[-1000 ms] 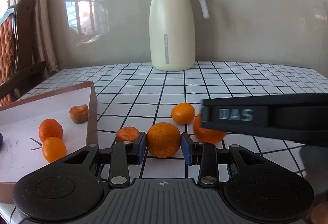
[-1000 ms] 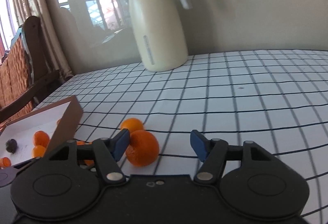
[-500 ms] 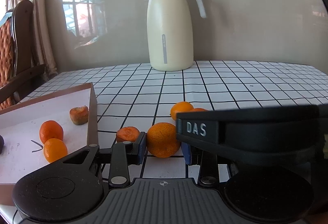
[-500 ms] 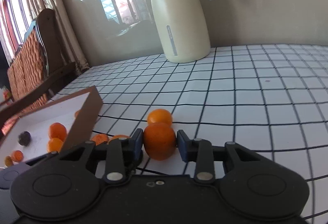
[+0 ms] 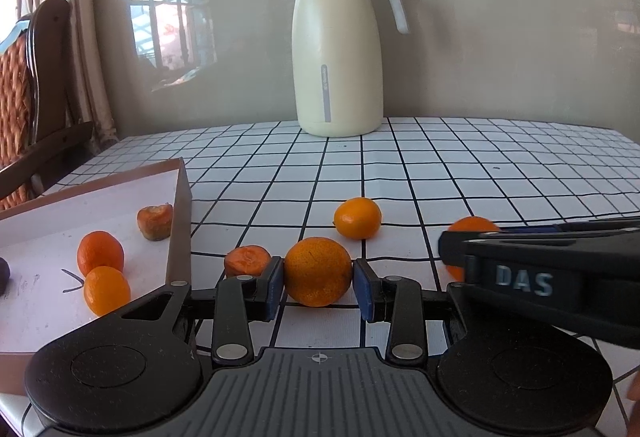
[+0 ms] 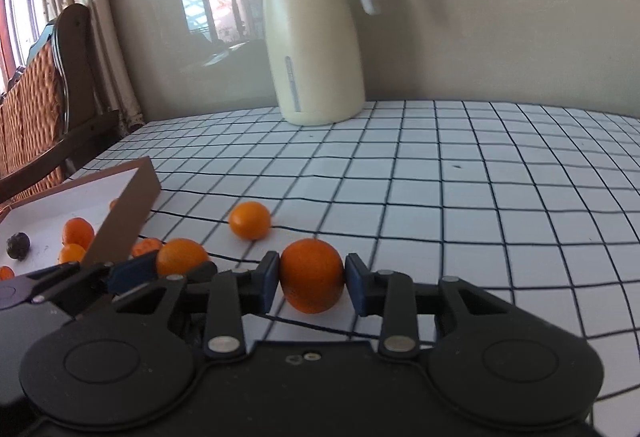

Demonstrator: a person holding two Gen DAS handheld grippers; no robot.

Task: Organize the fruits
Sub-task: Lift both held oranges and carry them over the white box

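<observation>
1. We pinch a mandarin (image 5: 318, 271) in our left tool (image 5: 319, 289) and an orange (image 6: 311, 275) in our right tool (image 6: 311, 283), both at the table (image 5: 480, 165).
2. The box (image 5: 178, 221) at 9 o'clock holds several fruits; two more lie loose outside.

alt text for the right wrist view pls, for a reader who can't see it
The right gripper is closed on an orange just above a checked tablecloth. To its left the left gripper holds a second orange, with a loose one beyond and a shallow box holding more fruit. A cream jug stands by the wall.
</observation>
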